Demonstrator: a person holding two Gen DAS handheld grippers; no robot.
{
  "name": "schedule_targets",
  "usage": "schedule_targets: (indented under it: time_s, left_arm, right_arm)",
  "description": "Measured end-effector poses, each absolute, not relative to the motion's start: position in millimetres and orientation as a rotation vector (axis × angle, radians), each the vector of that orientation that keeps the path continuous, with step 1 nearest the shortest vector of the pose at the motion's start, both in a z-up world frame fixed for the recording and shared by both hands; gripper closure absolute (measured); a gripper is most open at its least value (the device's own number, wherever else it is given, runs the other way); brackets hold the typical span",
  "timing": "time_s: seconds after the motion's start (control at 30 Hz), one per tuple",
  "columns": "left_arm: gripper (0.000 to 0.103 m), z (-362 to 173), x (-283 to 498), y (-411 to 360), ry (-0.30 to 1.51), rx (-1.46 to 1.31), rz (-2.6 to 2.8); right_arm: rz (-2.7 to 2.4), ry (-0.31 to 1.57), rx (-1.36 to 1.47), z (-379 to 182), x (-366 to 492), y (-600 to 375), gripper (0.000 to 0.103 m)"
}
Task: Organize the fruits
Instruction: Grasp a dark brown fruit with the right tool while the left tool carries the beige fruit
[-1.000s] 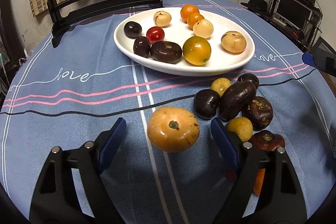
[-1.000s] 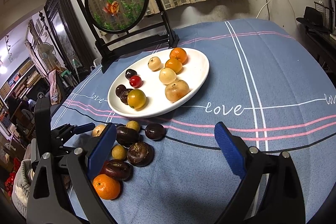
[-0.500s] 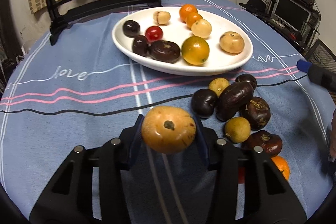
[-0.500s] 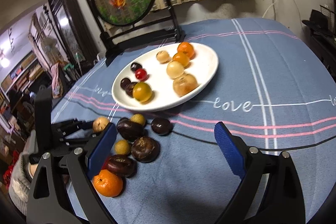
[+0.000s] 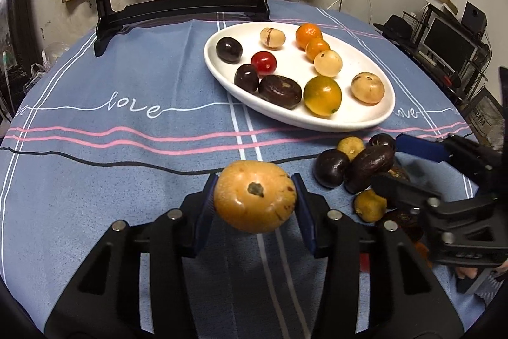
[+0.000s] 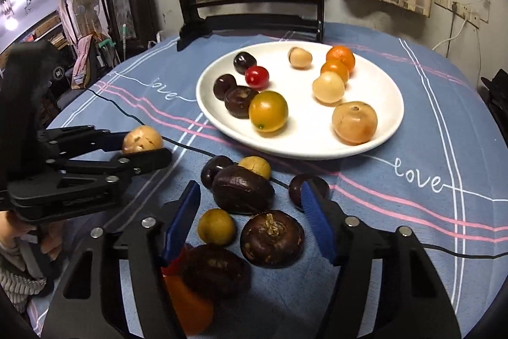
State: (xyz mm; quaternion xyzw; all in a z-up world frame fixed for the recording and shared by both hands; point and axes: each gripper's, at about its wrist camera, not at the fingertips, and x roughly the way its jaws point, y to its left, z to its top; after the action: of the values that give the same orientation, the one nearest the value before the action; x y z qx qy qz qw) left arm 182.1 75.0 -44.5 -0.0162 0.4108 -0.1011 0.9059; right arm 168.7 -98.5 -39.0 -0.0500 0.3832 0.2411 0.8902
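1. Plate [image 5: 365, 124]: I take the white oval dish on the blue tablecloth [image 5: 127, 173] as my landmark; it carries dark, orange, pale and red fruits.
2. My left gripper [image 5: 255, 202] is clamped on a tan-orange fruit [image 5: 255, 200], lifted clear of the cloth on the near side of the plate, well short of its rim.
3. My right gripper [image 6: 250, 218] hangs over the loose pile [image 6: 243, 189] just in front of the plate's near rim. Its jaws are closing; the blue pads flank a round brown fruit [image 6: 272, 239] and a small yellow one [image 6: 216, 226] but press on neither.
4. A long dark fruit [image 6: 243, 189] lies between those pads and the plate, with a small tan one [image 6: 254, 166] nearest the rim.
5. An orange fruit [image 6: 187, 304] sits farthest from the plate, partly under my right gripper's left finger.
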Motion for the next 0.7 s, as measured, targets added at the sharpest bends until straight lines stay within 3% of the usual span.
schedule_targets:
  time_s: [0.2, 0.7]
  left_arm:
    - [0.056, -47.7, 184.1, 72.5, 0.863, -0.028, -0.218]
    - [0.056, -58.9, 174.3, 58.6, 0.877, 0.018, -0.233]
  right_arm:
    - [0.521, 0.805, -0.114, -42.6, 173.7, -90.4, 0.058]
    - [0.514, 0.762, 0.014, -27.1, 154.5, -137.1, 0.060]
